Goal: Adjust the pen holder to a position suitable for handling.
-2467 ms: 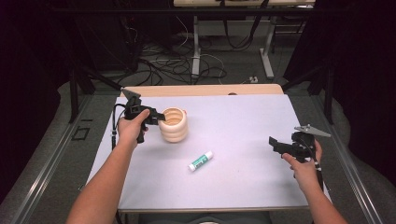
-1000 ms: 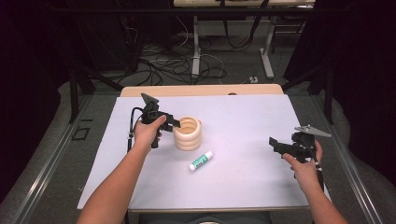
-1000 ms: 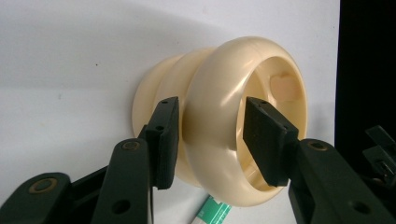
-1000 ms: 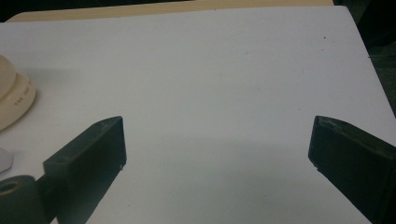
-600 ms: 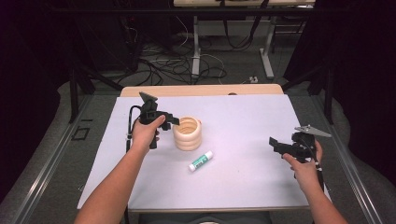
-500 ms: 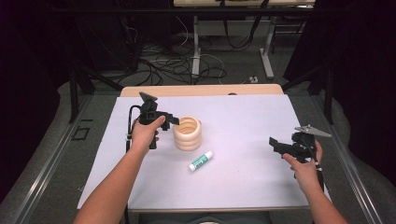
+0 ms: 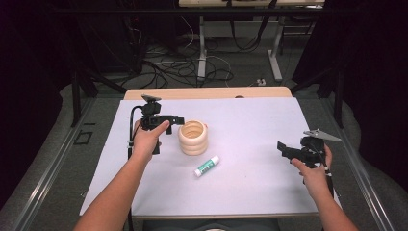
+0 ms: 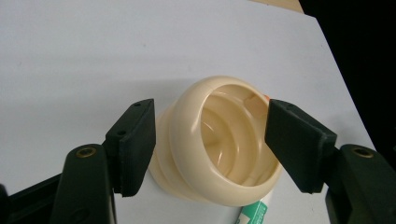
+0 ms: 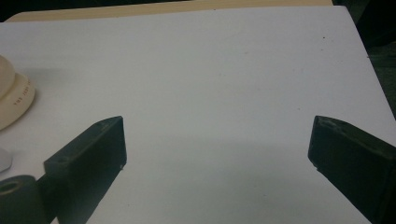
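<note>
Two grippers are at work over a white table [image 7: 250,120]. From the high view, the left gripper [image 7: 179,120] sits just left of a cream ringed holder [image 7: 193,137], its tips reaching the holder's rim, while the right gripper [image 7: 280,147] hovers well apart near the table's right edge. A glue stick [image 7: 207,166] with a green label lies on its side just in front of the holder. That view is too far off to show how the left jaws stand; the left gripper view settles it: the left gripper [image 8: 210,140] has its jaws spread wide, one on either side of the cream ringed holder [image 8: 219,140], with a gap visible at each pad, so nothing is pinched. It also looks down into the holder's hollow, ribbed inside, and catches a corner of the glue stick [image 8: 252,213] below it. The right gripper view shows the right gripper [image 9: 217,163] spread open over bare table [image 9: 224,70], with the holder's side [image 9: 14,100] at the far left edge.
</note>
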A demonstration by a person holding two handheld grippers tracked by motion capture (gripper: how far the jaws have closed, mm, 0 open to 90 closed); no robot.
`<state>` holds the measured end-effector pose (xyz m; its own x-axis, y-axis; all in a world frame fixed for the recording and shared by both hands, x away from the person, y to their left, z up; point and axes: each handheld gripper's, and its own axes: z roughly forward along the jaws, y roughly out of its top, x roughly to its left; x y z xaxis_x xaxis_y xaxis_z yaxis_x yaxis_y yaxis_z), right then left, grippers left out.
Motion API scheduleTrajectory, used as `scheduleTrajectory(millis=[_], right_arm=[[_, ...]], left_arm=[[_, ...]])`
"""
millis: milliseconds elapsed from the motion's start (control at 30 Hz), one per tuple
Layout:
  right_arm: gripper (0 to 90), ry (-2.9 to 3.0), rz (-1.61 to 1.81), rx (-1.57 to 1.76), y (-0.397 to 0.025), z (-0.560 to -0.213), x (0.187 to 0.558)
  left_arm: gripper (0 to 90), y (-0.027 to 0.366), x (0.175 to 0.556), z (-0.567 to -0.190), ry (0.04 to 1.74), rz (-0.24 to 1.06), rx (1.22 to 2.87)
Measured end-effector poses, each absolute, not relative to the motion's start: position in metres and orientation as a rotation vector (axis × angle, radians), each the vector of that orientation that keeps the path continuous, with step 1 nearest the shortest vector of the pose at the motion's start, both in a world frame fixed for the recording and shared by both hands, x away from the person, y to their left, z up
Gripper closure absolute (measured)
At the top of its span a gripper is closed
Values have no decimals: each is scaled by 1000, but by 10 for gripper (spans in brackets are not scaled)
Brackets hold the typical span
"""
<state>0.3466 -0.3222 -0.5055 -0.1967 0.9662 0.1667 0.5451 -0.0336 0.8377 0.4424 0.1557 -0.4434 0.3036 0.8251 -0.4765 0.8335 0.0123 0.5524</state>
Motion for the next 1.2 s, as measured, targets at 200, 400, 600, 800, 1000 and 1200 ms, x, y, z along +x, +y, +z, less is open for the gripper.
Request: scheduleTrajectory(millis=[200, 400, 600, 800, 1000, 1200], right_arm=[[41, 1775, 1150, 1596, -323, -505, 346], [41, 1767, 1148, 1584, -322, -506, 347], [41, 1777, 1148, 1588, -322, -505, 346], [41, 1782, 1154, 1585, -322, -505, 346], [41, 1781, 1153, 1585, -322, -505, 346], [41, 1779, 1154, 1594, -321, -505, 346]], left_arm=[[304, 157, 434, -438, 1463, 64, 1803], [291, 160, 426, -433, 1421, 113, 1817], [286, 160, 415, -427, 1371, 203, 1851], [261, 162, 405, -424, 1290, 236, 1857], [238, 161, 394, -422, 1227, 262, 1876], [220, 157, 384, -426, 1176, 284, 1899]])
